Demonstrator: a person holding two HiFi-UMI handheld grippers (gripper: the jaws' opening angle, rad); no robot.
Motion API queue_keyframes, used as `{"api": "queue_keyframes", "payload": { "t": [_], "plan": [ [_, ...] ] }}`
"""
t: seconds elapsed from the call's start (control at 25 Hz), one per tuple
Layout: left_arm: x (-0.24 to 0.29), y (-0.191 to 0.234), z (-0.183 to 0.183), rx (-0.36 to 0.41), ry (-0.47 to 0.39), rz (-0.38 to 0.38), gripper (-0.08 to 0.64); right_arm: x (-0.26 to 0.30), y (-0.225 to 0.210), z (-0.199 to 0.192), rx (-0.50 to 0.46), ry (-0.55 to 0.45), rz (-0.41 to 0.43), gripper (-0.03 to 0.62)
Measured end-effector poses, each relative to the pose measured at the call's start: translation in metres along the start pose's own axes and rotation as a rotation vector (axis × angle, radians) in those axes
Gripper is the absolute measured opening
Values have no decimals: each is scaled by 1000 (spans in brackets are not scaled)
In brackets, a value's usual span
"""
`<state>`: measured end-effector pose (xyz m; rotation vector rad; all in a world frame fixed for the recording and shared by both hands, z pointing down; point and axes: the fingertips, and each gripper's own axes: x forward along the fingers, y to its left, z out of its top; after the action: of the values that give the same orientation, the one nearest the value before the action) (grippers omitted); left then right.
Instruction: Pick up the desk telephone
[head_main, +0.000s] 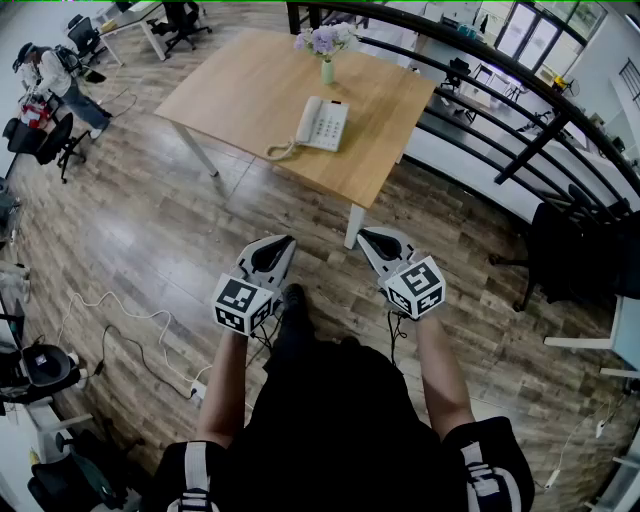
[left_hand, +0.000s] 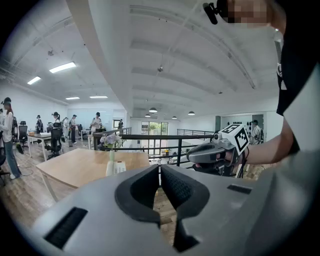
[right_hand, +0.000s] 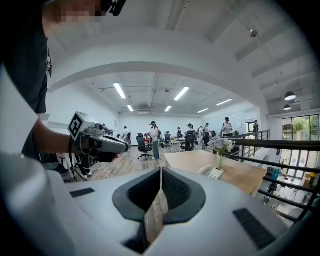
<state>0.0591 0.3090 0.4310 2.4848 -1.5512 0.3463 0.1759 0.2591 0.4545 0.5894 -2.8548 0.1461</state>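
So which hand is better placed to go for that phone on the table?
Left, marginally. The left gripper and right gripper are both shut and short of the table, but the telephone has its handset on the left gripper's side.

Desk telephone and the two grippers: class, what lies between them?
In the head view, only wooden floor and the table's near edge separate the desk telephone from the left gripper and right gripper.

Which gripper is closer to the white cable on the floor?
Left. The left gripper hangs right of the white cable; the right gripper is farther right again.
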Motion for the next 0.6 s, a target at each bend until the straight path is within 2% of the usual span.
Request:
{"api": "queue_keyframes", "payload": {
  "t": [0.24, 0.6],
  "plan": [
    [8, 19, 10, 5, -3, -15, 31, 19, -4, 7, 5, 7, -5, 34],
    [11, 29, 5, -10, 5, -32, 31, 27, -5, 3, 32, 19, -10, 34]
  ]
}}
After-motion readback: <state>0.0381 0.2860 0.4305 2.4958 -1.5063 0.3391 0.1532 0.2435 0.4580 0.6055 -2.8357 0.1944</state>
